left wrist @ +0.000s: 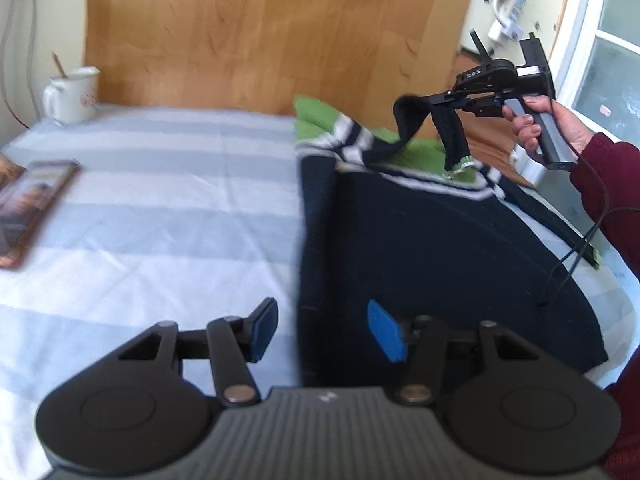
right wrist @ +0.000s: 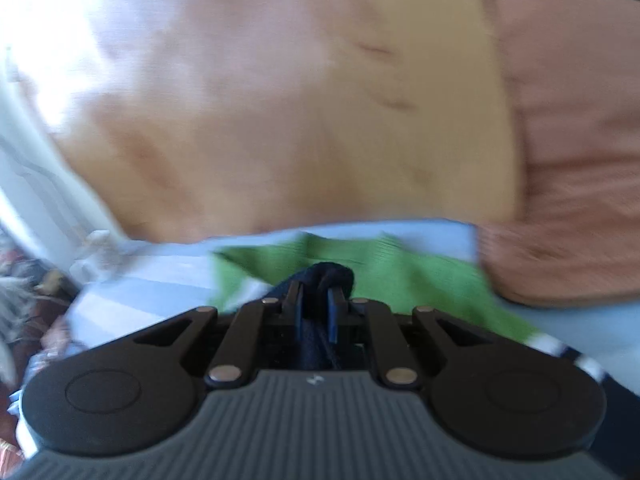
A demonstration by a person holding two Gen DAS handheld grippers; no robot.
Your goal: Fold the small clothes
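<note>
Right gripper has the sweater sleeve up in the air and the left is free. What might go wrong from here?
1. The right gripper pinches only a small bunch of the navy sleeve, so it may slip out mid-fold.
2. The left gripper is open with nothing between its pads at the sweater edge, so the body is unpinned and may drag along.
3. The gripper's cable lies across the sweater and might snag in the fold.

The only lettering was pale characters on the black body of the right gripper, looking like "DAS", too blurred to read surely.
</note>
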